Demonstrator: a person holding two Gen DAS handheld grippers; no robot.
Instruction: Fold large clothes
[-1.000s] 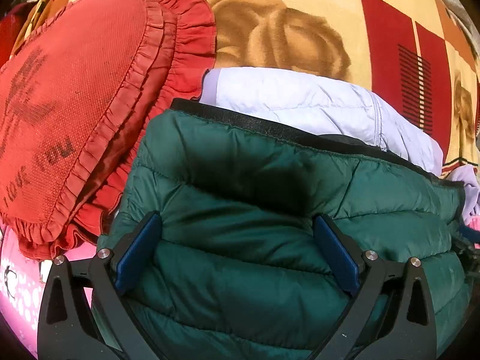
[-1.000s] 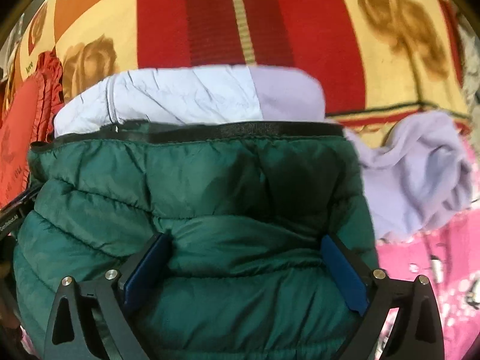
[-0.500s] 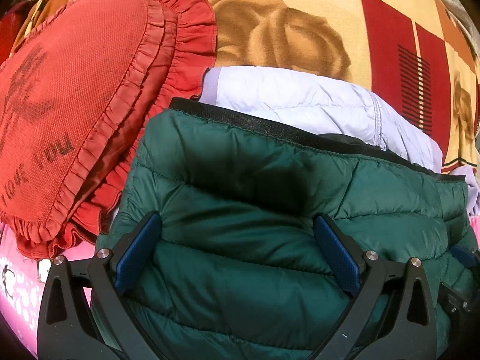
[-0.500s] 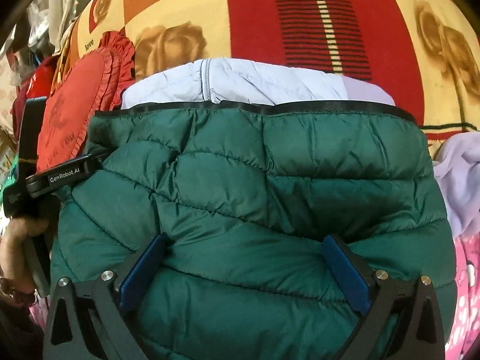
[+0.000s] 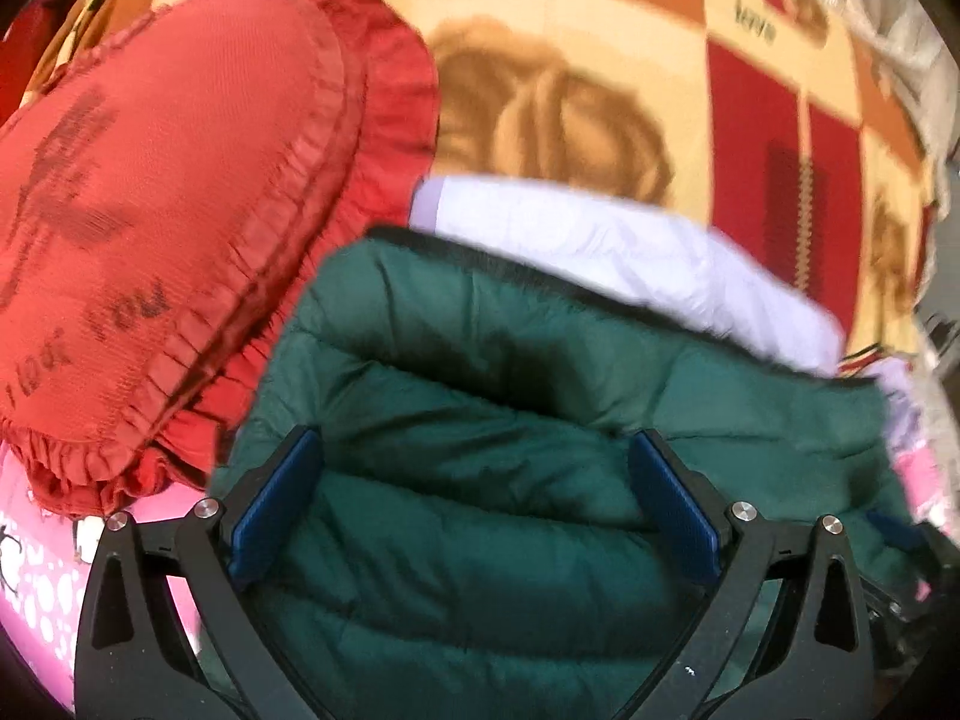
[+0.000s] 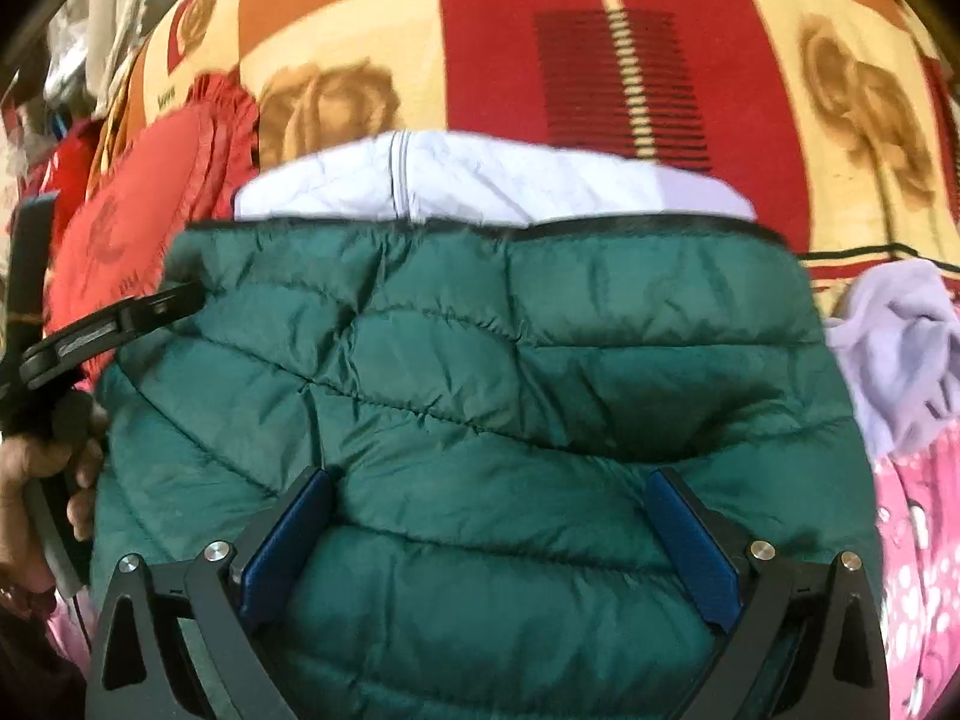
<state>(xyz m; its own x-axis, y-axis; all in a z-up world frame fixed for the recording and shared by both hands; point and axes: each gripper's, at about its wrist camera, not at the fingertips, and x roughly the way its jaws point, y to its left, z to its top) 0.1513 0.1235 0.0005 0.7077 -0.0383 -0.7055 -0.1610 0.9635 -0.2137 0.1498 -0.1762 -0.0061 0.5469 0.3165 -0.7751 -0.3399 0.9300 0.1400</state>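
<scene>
while both tongs gape over the green jacket, the blanket reads "love".

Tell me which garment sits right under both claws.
The green puffer jacket: dark, quilted, lying between the open right claw. The white jacket peeks out beyond its hem; the lilac garment lies crumpled off to the right.

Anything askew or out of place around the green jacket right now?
One thing: a crumpled lilac garment lies unfolded on the bedspread right of the folded green jacket. The jacket sits squarely on the white jacket.
</scene>
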